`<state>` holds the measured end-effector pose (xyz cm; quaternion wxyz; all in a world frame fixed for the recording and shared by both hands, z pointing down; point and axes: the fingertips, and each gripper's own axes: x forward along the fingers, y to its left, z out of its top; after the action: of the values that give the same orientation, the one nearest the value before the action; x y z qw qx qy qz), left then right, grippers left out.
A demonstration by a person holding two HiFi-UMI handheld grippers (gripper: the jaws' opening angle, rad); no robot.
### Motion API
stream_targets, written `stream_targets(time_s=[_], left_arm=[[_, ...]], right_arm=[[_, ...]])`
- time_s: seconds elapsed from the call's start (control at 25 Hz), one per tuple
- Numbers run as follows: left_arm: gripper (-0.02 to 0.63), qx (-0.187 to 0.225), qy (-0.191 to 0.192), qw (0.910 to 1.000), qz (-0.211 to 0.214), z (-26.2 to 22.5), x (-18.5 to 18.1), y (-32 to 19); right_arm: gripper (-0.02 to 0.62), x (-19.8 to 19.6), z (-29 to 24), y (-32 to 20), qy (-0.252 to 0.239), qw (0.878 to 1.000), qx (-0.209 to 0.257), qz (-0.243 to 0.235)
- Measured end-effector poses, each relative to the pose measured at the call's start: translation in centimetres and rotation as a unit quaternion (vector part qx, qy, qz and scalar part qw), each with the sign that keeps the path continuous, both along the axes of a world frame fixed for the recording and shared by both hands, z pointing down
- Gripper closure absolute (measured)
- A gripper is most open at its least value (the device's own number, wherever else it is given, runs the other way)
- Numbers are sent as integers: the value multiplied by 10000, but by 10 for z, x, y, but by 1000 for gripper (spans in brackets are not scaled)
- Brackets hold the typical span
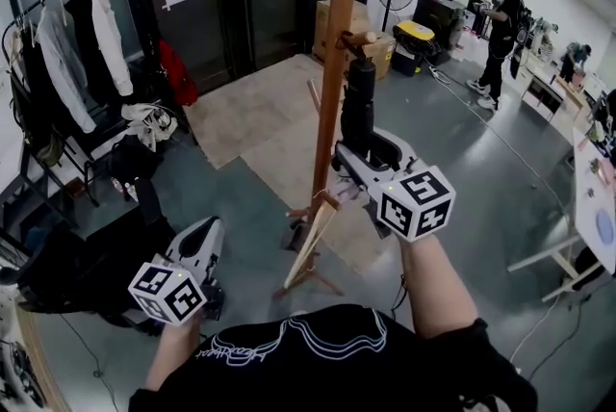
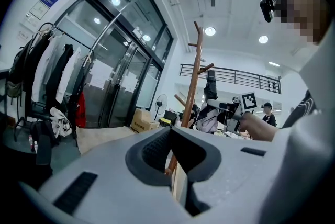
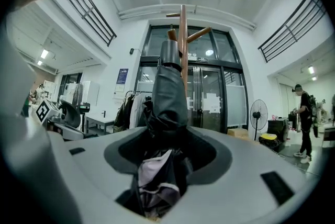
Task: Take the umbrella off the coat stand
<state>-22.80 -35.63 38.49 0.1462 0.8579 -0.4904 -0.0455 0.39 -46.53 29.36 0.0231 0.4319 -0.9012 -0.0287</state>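
we list: right gripper (image 1: 364, 153), fingers pinching the folded black umbrella (image 1: 358, 102) low on its cloth. the umbrella stands upright just beside the pole of the wooden coat stand (image 1: 330, 112), its top end by a short peg. left gripper (image 1: 204, 237), low and well apart, fingers pressed together on nothing.

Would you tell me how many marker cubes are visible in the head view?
2. One marker cube sits on the left gripper, low left; the other on the right gripper, gripping the umbrella near centre. None appears hidden.
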Motion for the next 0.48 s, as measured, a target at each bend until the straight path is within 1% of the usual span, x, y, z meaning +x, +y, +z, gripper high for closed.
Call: stream_targets(time_s=[0.32, 0.48], left_arm=[[601, 89, 6, 9999, 126, -6, 6, 7], [601, 165, 35, 9997, 169, -9, 5, 13]], right_arm=[[373, 11, -22, 14, -65, 9997, 206, 130], [373, 11, -33, 24, -96, 9993, 322, 149]])
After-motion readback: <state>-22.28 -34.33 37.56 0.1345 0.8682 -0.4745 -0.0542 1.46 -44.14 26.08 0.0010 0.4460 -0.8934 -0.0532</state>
